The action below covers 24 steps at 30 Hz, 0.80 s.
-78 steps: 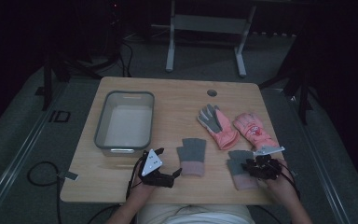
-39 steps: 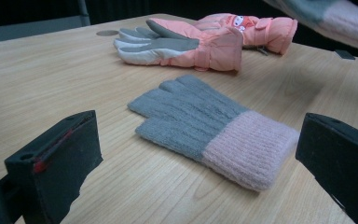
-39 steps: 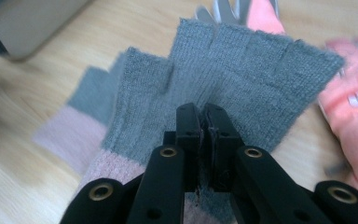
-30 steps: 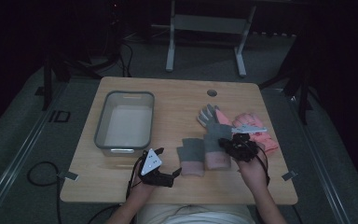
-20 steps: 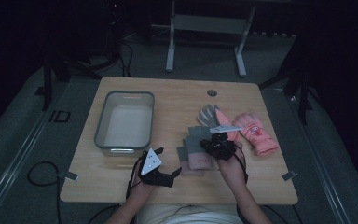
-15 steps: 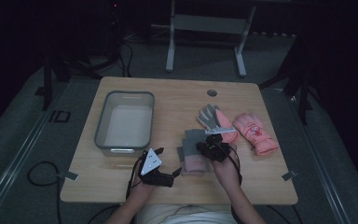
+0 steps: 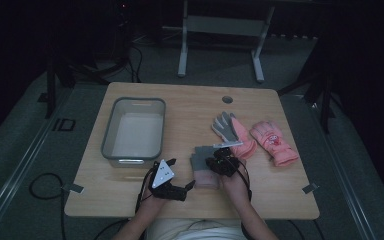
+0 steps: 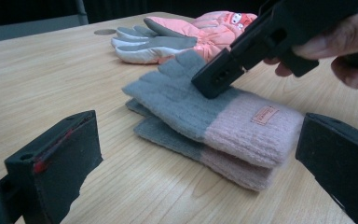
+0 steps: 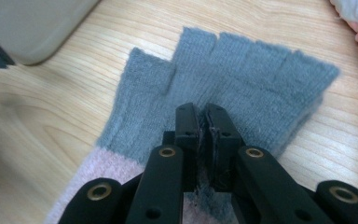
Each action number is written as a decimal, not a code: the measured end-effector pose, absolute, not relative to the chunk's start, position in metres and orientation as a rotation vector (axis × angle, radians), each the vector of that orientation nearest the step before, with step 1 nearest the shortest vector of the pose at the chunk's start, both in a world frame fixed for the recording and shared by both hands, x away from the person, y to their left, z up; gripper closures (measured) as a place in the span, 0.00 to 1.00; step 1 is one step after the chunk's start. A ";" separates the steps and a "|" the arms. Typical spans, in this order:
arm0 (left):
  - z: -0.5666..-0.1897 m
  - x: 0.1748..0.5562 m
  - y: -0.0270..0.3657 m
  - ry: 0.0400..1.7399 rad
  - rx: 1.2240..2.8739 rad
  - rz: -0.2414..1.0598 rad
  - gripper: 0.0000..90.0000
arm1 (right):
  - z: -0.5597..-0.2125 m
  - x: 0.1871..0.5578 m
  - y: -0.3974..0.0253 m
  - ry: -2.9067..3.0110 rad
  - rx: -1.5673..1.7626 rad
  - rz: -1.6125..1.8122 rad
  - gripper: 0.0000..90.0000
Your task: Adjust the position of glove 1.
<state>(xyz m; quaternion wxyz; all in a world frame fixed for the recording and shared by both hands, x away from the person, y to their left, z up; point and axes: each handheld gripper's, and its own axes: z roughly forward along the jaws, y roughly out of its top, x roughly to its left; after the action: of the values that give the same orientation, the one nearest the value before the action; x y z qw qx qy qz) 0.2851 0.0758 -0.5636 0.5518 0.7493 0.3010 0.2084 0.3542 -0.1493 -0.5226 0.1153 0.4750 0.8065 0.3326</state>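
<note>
Carried glove (image 9: pixel 242 88) now between right fingers (image 9: pixel 186 135)

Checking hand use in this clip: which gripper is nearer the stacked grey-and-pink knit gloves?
Right. The right gripper is shut on the top knit glove of the stack, pinching its grey part. The left gripper sits open, just short of the cuff end, not touching.

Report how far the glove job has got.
Done: one knit glove lies stacked on the other. In hand: the right gripper is shut on the top glove. Left: release; the open left gripper waits nearby. The pink gloves lie side by side, the bin empty.
</note>
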 end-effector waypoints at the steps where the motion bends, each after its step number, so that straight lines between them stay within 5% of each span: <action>1: -0.564 0.285 0.076 0.713 1.772 0.494 0.00 | -0.525 0.355 -0.149 2.367 1.387 0.969 0.94; 14: -0.564 0.282 0.074 0.700 1.762 0.549 0.00 | -0.536 0.354 -0.146 2.441 1.361 1.000 0.92; 24: -0.550 0.281 0.083 0.645 1.777 0.476 0.00 | -0.495 0.365 -0.170 2.395 1.275 1.087 0.72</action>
<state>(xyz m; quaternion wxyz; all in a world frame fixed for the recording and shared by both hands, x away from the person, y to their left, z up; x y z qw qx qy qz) 0.2813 0.0826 -0.5495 0.5615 0.7543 0.2738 0.2022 0.3650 -0.1703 -0.4950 0.1092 0.4335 0.8146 0.3696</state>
